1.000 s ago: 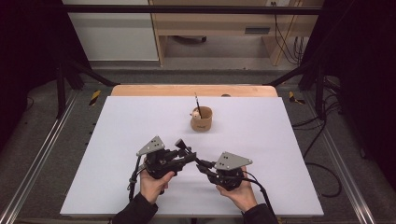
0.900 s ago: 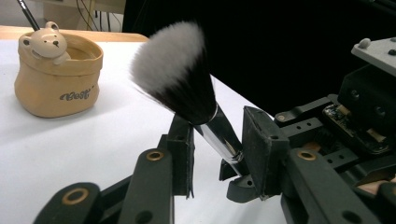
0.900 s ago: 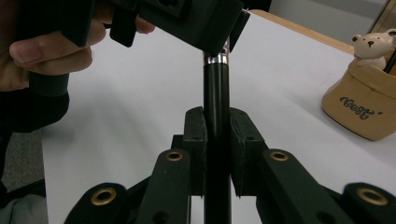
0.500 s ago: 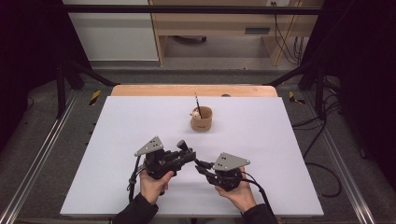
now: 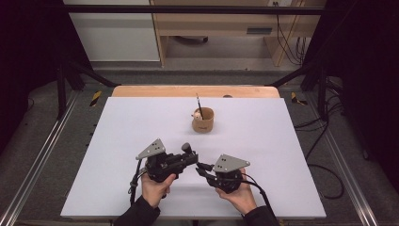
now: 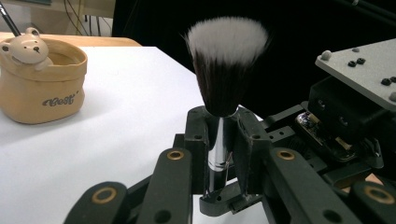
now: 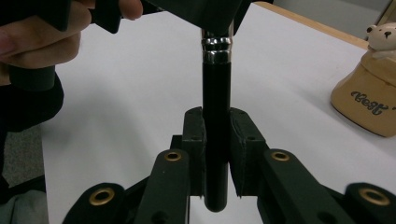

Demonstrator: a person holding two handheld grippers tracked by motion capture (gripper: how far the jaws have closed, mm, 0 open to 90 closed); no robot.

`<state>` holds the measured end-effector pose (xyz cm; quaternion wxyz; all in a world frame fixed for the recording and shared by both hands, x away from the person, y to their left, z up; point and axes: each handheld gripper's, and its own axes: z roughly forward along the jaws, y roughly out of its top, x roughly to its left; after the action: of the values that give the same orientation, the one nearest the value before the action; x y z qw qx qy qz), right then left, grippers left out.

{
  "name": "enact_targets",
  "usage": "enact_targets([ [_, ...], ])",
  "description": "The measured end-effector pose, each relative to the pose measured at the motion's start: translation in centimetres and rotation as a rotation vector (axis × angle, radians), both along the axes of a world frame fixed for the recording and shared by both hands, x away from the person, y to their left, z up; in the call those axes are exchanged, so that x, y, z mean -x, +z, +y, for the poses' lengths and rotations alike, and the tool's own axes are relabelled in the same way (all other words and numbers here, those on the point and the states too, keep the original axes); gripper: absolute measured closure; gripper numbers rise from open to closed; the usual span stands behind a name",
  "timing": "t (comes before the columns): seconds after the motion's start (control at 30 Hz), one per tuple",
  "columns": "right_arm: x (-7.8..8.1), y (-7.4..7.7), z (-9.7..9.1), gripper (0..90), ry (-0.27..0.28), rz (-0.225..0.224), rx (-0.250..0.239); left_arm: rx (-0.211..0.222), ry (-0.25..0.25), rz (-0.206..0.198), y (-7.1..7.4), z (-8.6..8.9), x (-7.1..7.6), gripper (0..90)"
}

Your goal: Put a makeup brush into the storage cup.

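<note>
Makeup brush (image 6: 223, 88) bridges both tools: left tool (image 6: 223, 140), jaws just closing, clamps its silver ferrule; right tool (image 7: 216, 140) grips the black handle above worktop (image 5: 141, 122).

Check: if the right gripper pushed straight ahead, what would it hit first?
Likely the left gripper, just ahead; its tongs have just been closing on the ferrule of the makeup brush the right gripper also holds.
</note>
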<state>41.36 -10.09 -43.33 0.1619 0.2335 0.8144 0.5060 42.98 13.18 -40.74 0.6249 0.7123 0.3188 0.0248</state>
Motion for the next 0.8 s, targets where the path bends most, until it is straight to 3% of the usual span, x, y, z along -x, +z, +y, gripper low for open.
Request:
enact_targets([
  [0.1, -0.01, 0.05, -0.02, 65.7, -0.019, -0.001, -0.009, -0.025, 0.015, -0.014, 0.07, -0.02, 0.07, 77.1],
  [0.33, 0.07, 0.51, -0.12, 53.5, -0.047, -0.012, -0.021, -0.059, 0.02, -0.023, 0.0, -0.34, 0.17, 77.0],
  [0.5, 0.11, 0.73, -0.02, 54.5, -0.049, -0.004, -0.032, -0.072, 0.013, -0.029, -0.04, -0.66, 0.35, 77.1],
  [0.8, 0.01, 0.96, 0.34, 67.5, -0.051, 0.026, -0.047, -0.094, 0.011, -0.037, -0.13, -0.97, 0.49, 77.1],
])
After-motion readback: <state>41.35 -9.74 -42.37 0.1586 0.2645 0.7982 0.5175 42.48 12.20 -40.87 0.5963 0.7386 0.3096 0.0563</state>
